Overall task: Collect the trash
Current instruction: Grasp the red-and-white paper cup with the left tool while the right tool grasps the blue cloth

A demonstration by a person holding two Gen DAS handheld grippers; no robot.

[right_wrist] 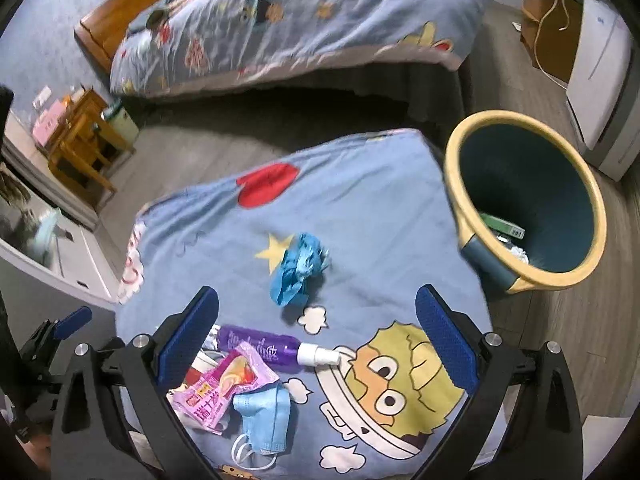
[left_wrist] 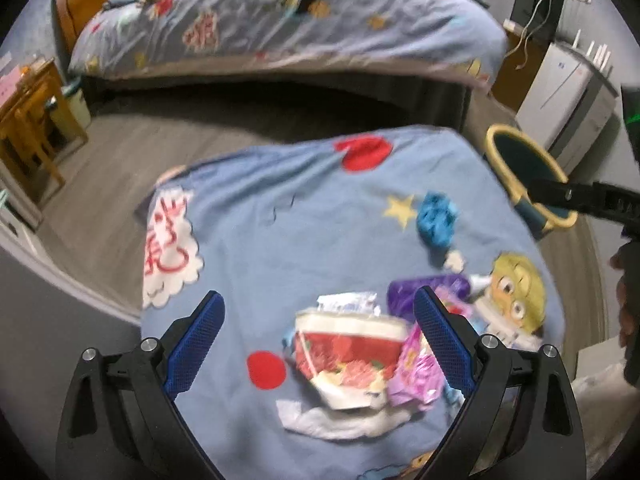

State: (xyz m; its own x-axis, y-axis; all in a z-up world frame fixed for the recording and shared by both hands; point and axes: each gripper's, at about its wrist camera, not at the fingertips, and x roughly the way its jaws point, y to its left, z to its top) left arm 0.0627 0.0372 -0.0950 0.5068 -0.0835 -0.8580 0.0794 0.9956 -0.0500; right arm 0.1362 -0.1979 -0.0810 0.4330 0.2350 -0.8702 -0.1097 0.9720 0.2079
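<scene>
Trash lies on a blue cartoon bedsheet (left_wrist: 280, 248). My left gripper (left_wrist: 318, 310) is open above a red and white snack wrapper (left_wrist: 348, 356), with a pink wrapper (left_wrist: 416, 372) and a purple bottle (left_wrist: 404, 292) beside it. A crumpled blue glove (left_wrist: 436, 220) lies farther off. My right gripper (right_wrist: 316, 304) is open and empty over the sheet (right_wrist: 380, 216). Below it lie the purple spray bottle (right_wrist: 260, 346), the pink wrapper (right_wrist: 224, 388), a blue face mask (right_wrist: 264, 420) and the blue glove (right_wrist: 298, 274).
A yellow-rimmed dark blue bin (right_wrist: 528, 196) stands on the floor right of the bed corner, with some trash inside; it also shows in the left wrist view (left_wrist: 520, 160). A second bed (right_wrist: 300, 20) lies beyond. Wooden furniture (right_wrist: 84, 136) stands left, a white appliance (right_wrist: 596, 68) right.
</scene>
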